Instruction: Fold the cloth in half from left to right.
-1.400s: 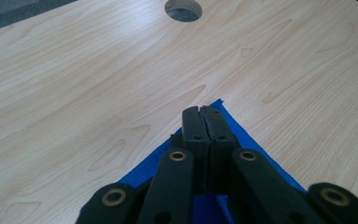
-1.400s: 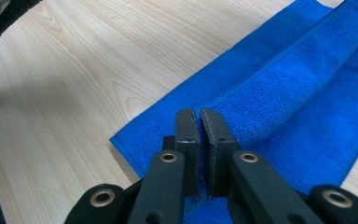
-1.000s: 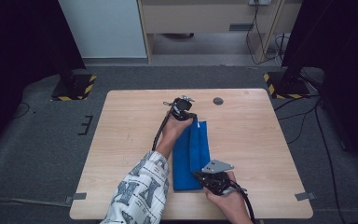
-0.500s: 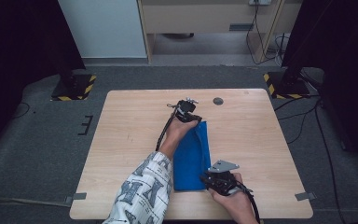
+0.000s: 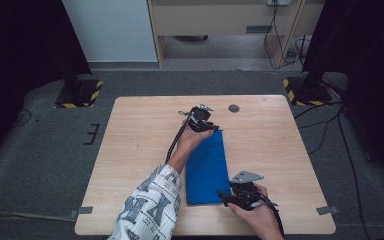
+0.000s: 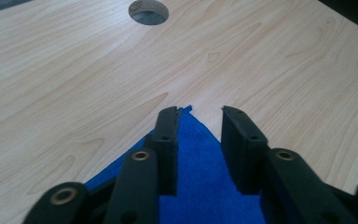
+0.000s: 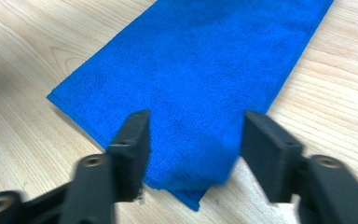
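A folded blue cloth (image 5: 207, 167) lies flat and lengthwise on the wooden table (image 5: 140, 140). My left gripper (image 5: 212, 127) is at its far corner. In the left gripper view the jaws (image 6: 198, 116) have just been opening, and the cloth's tip (image 6: 200, 163) lies between them without the pads pressing on it. My right gripper (image 5: 223, 195) is at the near right corner. Its jaws (image 7: 196, 126) have also just been opening and stand apart over the cloth (image 7: 205, 60), whose corner lies loose between them.
A round cable hole (image 5: 234, 108) sits in the table beyond the left gripper, also seen as the hole (image 6: 148, 10) ahead of its jaws. A patterned sleeve (image 5: 150, 210) reaches in from the near edge. Bare wood lies left and right of the cloth.
Both grippers stay at the cloth's two ends, and the cloth has settled flat on the table. The right gripper has drifted slightly toward the near right.
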Tool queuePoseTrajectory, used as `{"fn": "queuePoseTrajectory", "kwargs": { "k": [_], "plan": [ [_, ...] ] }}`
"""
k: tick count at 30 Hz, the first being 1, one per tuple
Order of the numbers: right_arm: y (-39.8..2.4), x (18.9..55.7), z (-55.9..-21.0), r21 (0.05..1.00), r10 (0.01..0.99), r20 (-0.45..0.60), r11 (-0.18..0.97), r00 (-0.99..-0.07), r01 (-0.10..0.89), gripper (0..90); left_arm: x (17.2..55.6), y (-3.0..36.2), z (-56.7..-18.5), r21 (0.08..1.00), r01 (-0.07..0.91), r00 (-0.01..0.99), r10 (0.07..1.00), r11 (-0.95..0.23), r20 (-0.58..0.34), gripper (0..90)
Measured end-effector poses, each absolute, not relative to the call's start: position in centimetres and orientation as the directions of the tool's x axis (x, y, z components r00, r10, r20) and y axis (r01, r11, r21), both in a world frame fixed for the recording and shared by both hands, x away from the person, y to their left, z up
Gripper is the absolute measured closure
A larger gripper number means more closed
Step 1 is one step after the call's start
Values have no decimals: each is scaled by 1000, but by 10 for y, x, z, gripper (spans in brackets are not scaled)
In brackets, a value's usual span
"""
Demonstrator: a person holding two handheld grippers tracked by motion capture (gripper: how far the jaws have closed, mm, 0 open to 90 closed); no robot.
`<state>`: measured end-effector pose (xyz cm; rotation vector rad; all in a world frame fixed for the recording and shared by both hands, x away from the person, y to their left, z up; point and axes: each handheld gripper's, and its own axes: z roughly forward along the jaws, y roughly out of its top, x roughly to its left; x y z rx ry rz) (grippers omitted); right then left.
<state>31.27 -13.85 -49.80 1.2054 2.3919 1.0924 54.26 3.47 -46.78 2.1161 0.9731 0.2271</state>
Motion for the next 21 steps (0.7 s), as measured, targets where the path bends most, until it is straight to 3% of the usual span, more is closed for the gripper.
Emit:
{"fn": "queuePoseTrajectory", "kwargs": {
  "k": [5,11,14,21],
  "plan": [
    [-140,312,-493,737,776,88,372,-625,565,244,532,44,-463,733,535,707,697,-420,-117,459],
    [-143,336,-491,752,787,76,358,-612,554,173,522,64,-461,744,521,709,697,-418,-106,238],
    [-143,354,-488,758,785,61,365,-616,541,150,520,77,-461,743,521,703,705,-420,-95,172],
    [-136,395,-482,772,764,49,380,-643,509,126,515,105,-463,748,527,696,710,-405,-106,111]
  ]
}}
